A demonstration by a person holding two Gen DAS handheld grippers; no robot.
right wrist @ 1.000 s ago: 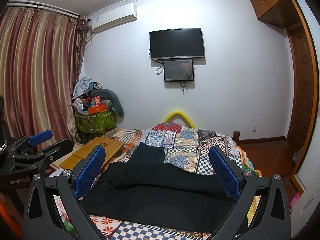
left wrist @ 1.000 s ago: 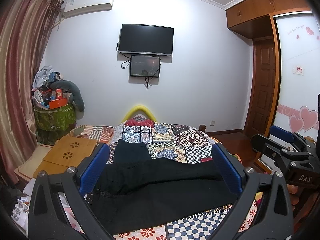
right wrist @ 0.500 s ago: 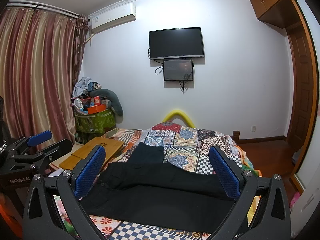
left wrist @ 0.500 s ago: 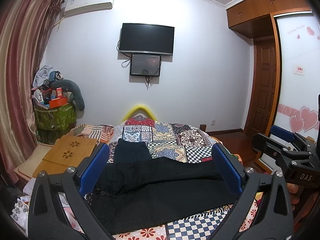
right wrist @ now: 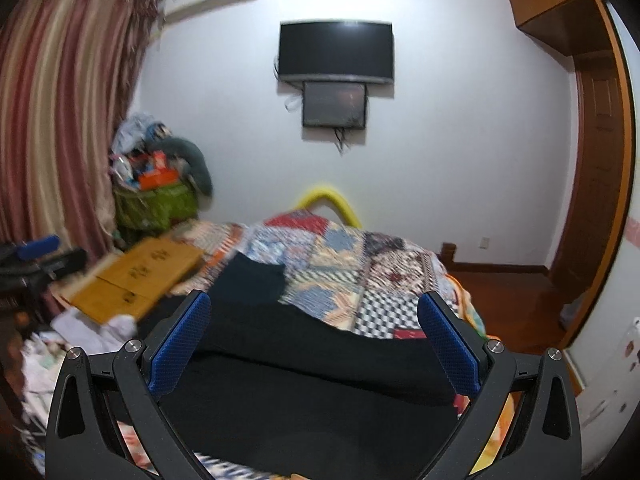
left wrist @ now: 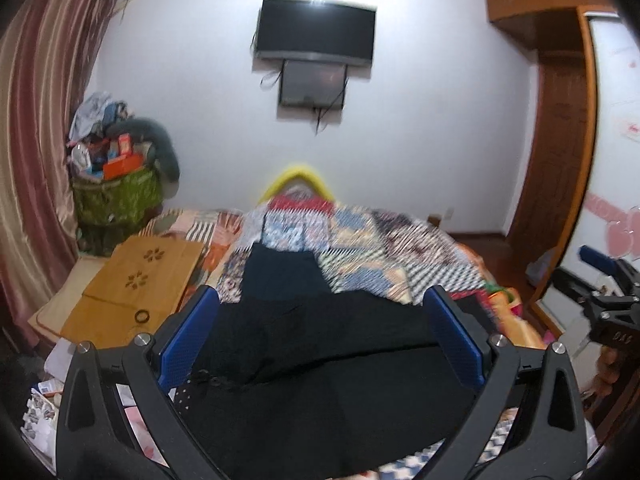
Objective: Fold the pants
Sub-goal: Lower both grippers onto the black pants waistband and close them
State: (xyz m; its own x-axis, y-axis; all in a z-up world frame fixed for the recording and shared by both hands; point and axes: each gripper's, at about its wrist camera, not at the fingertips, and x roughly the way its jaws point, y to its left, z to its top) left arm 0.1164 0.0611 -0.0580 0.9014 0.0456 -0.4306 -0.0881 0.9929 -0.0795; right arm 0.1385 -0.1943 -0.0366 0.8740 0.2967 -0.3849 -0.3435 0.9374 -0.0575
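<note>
Pants point(left wrist: 320, 360) are lying spread across the bed point(left wrist: 400, 256), lower centre of both views, unfolded; left gripper point(left wrist: 320, 344) and right gripper point(right wrist: 312, 344) are hovering, jaws wide, gripping nothing.

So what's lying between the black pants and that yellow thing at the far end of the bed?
In both views, a patchwork quilt covers that stretch from pants to yellow headboard.

Pants point(left wrist: 320, 364): plain black. Bed quilt point(right wrist: 360, 264): multicoloured patchwork with checkered black-and-white squares; curtain point(right wrist: 56, 128): red and gold stripes. Gripper pads point(right wrist: 180, 344): blue, textured; storage bin point(left wrist: 116, 200): green.
</note>
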